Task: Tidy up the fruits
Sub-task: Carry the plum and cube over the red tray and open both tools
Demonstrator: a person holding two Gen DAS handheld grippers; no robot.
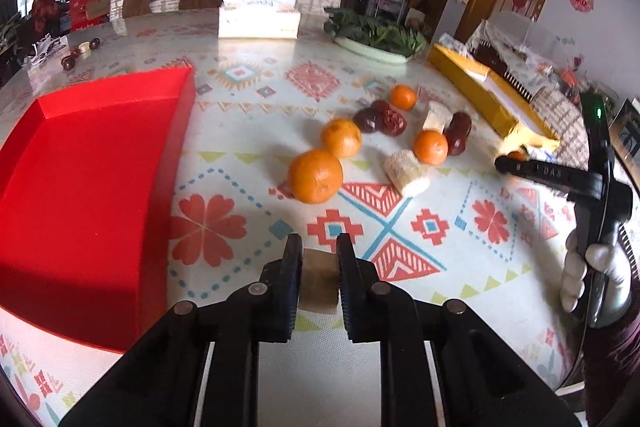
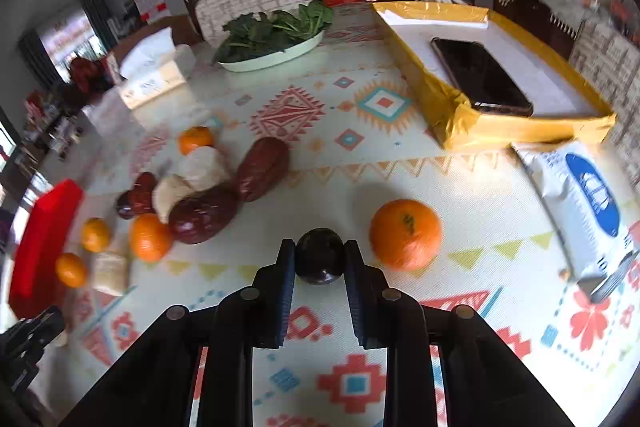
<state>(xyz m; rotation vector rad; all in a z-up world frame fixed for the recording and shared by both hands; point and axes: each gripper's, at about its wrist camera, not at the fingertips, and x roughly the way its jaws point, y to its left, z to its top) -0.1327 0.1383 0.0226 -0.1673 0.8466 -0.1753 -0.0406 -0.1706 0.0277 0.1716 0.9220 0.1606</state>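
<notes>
My left gripper (image 1: 319,247) is shut on a pale fruit chunk (image 1: 318,279), held above the patterned tablecloth beside the red tray (image 1: 92,163). Oranges (image 1: 316,175), dark red dates (image 1: 380,119) and more pale chunks (image 1: 406,173) lie in a loose group ahead. My right gripper (image 2: 319,247) is shut on a dark round fruit (image 2: 319,255), just left of an orange (image 2: 405,234). The fruit group (image 2: 200,215) and the red tray (image 2: 44,243) lie to its left. The right gripper also shows at the right of the left wrist view (image 1: 516,163).
A yellow box (image 2: 456,123) holds a phone (image 2: 480,77). A plate of greens (image 2: 272,57), a tissue box (image 1: 259,17) and a white packet (image 2: 580,203) stand on the table. Chairs stand behind the far edge.
</notes>
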